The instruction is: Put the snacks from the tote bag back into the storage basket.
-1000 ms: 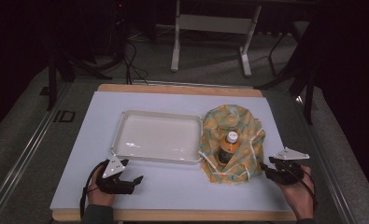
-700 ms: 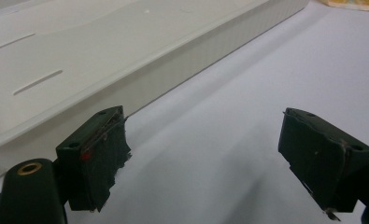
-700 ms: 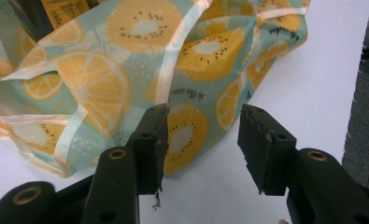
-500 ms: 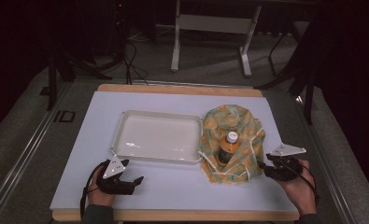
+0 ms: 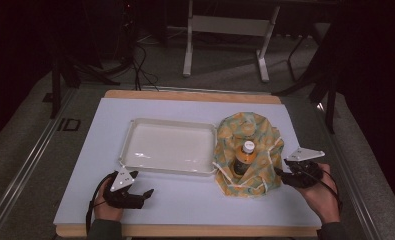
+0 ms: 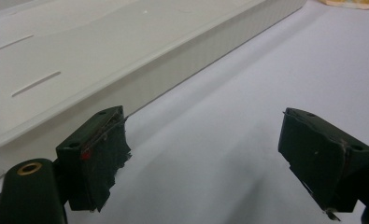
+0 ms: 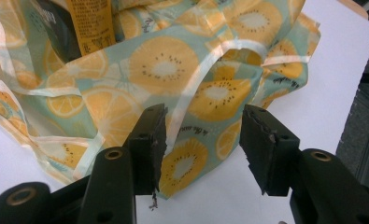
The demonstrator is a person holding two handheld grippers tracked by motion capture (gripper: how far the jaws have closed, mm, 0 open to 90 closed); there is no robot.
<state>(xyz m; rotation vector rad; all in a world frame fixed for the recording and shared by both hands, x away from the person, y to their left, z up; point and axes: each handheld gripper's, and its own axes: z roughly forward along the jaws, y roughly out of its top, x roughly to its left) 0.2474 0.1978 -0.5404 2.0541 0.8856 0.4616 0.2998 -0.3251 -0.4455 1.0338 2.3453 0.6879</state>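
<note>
One tray [image 5: 171, 148] just beside bag [image 5: 255, 137].

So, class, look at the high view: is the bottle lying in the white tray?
No: the bottle stands inside the fruit-print bag, which sits on the table to the right of the white tray.
</note>
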